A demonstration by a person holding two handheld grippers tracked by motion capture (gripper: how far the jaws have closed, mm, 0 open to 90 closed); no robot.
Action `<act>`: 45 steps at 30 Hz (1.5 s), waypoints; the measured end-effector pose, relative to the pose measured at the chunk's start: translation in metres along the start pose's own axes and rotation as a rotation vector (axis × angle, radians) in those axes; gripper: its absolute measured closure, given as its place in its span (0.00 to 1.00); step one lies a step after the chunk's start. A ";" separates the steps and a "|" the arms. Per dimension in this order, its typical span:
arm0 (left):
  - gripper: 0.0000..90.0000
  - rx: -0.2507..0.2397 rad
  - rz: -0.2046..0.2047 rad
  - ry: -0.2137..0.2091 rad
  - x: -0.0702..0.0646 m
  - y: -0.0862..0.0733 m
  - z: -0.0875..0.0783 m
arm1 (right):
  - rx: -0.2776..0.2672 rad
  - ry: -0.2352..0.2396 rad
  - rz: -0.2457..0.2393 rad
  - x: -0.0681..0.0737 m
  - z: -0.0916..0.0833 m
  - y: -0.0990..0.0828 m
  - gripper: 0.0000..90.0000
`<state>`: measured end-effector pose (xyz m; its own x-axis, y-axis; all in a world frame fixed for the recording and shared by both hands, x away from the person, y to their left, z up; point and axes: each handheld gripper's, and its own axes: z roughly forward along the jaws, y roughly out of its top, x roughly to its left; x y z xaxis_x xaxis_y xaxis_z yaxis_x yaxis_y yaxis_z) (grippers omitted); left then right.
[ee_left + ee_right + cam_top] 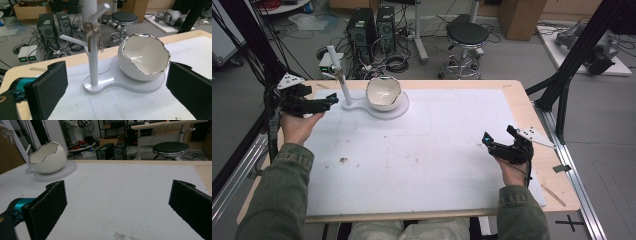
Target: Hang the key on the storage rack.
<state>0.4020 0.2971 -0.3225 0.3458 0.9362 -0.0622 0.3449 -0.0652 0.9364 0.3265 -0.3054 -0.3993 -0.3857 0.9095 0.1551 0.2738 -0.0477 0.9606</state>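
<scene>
Clearly the work centres on the bunch of keys (94, 35) that hangs from an upper peg of the white key stand (93, 62), with the left gripper (319, 104) drawn up close to it. In the high view, taking the table's middle as the dial's centre, the stand sits at about 11 o'clock on the white mat (427, 165), its post rising from a flat white base (120, 86) shared with the egg-shaped bowl (143, 57), which has a jagged silver rim.

From the left gripper view, the keys lie at roughly 12 o'clock, ahead and above the line between the two black pads (48, 87). They dangle straight down, so their long axis is vertical and runs close alongside the post. The bowl stands at about 1 o'clock from the same gripper, just beside the post on the shared base. The left jaws stand wide apart and hold nothing.

The right gripper (504, 145) rests at about 4 o'clock on the table, well apart from the stand, with its jaws spread wide and empty too. Seen from it, the bowl lies far off at 10 o'clock.

I judge the left hand the nearer, and any grasp of the keys must come in higher, clear of the post.
</scene>
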 end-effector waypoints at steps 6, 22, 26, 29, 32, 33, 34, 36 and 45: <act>0.05 -0.012 -0.009 0.008 -0.005 -0.017 -0.003 | 0.002 0.001 0.004 0.000 0.000 0.000 0.01; 0.05 -0.052 -0.041 0.045 -0.001 -0.055 -0.031 | 0.000 0.000 0.002 0.001 -0.002 0.000 0.01; 0.05 -0.054 -0.042 0.053 -0.001 -0.065 -0.037 | 0.000 -0.002 0.002 0.001 -0.001 0.000 0.01; 0.05 -0.070 -0.050 0.061 -0.001 -0.072 -0.041 | 0.000 -0.003 0.000 0.001 -0.001 -0.001 0.01; 0.05 -0.067 -0.048 0.084 -0.002 -0.078 -0.044 | -0.004 -0.004 0.003 0.001 -0.003 -0.001 0.01; 0.05 -0.068 -0.049 0.092 -0.002 -0.081 -0.045 | -0.004 -0.004 0.003 0.001 -0.003 -0.001 0.01; 0.05 -0.069 -0.045 0.100 -0.003 -0.083 -0.045 | -0.006 -0.008 0.009 0.001 -0.005 -0.001 0.01; 0.05 -0.073 -0.038 0.115 -0.004 -0.088 -0.046 | -0.010 -0.008 0.013 0.001 -0.005 -0.002 0.01; 0.05 -0.106 -0.020 0.121 -0.008 -0.105 -0.053 | -0.015 -0.009 0.020 0.001 -0.008 -0.002 0.01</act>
<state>0.3170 0.3144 -0.4020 0.2300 0.9721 -0.0454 0.2547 -0.0151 0.9669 0.3191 -0.3079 -0.3992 -0.3726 0.9119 0.1719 0.2680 -0.0716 0.9608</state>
